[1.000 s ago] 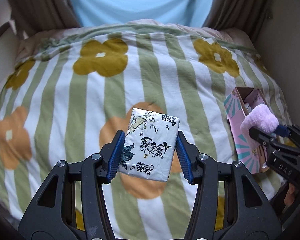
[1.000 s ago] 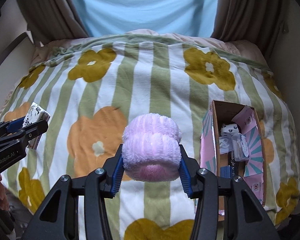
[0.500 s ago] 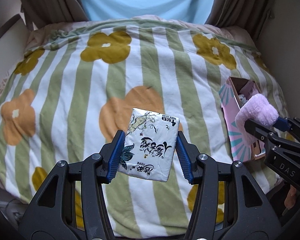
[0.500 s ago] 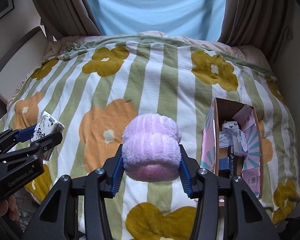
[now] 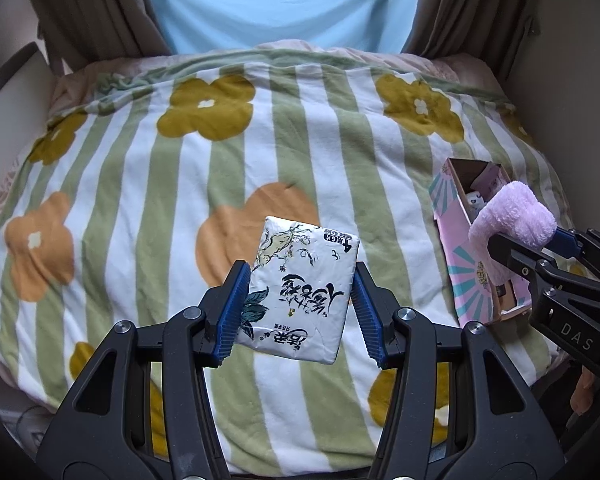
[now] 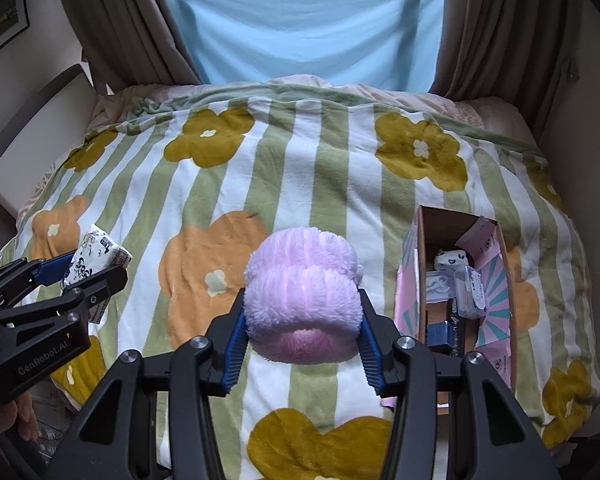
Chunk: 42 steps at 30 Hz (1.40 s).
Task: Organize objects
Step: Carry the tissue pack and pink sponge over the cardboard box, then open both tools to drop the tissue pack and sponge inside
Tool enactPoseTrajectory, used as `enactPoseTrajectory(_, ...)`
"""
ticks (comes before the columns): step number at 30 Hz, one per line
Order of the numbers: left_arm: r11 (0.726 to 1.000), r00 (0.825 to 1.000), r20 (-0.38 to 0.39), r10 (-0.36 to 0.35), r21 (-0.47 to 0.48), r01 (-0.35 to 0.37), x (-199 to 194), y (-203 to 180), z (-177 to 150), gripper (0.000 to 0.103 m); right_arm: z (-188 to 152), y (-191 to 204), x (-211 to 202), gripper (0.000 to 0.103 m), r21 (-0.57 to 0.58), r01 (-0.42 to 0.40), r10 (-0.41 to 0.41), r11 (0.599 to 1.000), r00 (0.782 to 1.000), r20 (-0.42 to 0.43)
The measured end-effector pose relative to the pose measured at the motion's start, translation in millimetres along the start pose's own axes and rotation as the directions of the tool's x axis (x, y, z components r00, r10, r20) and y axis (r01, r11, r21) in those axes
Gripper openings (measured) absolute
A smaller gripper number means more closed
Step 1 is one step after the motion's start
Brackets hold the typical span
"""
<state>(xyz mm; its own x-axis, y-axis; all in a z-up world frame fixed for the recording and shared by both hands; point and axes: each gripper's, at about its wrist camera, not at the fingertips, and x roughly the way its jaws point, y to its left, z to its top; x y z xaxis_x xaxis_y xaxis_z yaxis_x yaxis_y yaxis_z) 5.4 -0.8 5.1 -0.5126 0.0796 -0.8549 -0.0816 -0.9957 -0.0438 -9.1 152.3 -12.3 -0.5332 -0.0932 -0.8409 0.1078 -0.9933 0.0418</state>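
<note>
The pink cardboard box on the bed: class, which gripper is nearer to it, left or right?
Right. The right gripper, shut on the pink fluffy item, hangs just beside the box; the left gripper, holding the tissue pack, is farther off.

Right gripper (image 6: 302, 332) clamps a fluffy pink roll (image 6: 302, 300) between its blue pads, held above a striped flower-print blanket (image 6: 300, 184). To its right, an open pink box (image 6: 458, 300) lies on the blanket, small items inside (too small to identify). At the left edge, the left gripper (image 6: 88, 270) grips a white printed packet (image 6: 96, 254). Curtains (image 6: 120, 20) hang behind.
</note>
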Motion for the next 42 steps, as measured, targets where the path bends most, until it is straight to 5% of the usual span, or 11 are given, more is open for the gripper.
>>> enactPoseTrajectory(8, 0.994, 0.998, 0.011, -0.06, 0.092, 0.058, 7, -41, 32, 0.048, -5, -51, -11, 0.045, 0.106, 0.071, -0.073, 0.992, 0.997, 0.008)
enactPoseTrajectory(17, 0.957, 0.987, 0.0, -0.161, 0.245, 0.156, 27, -121, 71, 0.048, -23, -125, -16, 0.045, 0.245, 0.169, -0.169, 0.955, 0.985, -0.023)
enactPoseTrajectory(29, 0.861, 0.959, -0.144, -0.245, 0.422, 0.284, 103, -243, 86, 0.048, -61, -192, 34, 0.045, 0.354, 0.225, -0.184, 0.908, 0.972, -0.146)
enactPoseTrajectory(42, 0.73, 0.911, -0.344, -0.227, 0.56, 0.393, 232, -344, 58, 0.048, -101, -216, 125, 0.045, 0.358, 0.201, -0.098, 0.912, 0.954, -0.285)
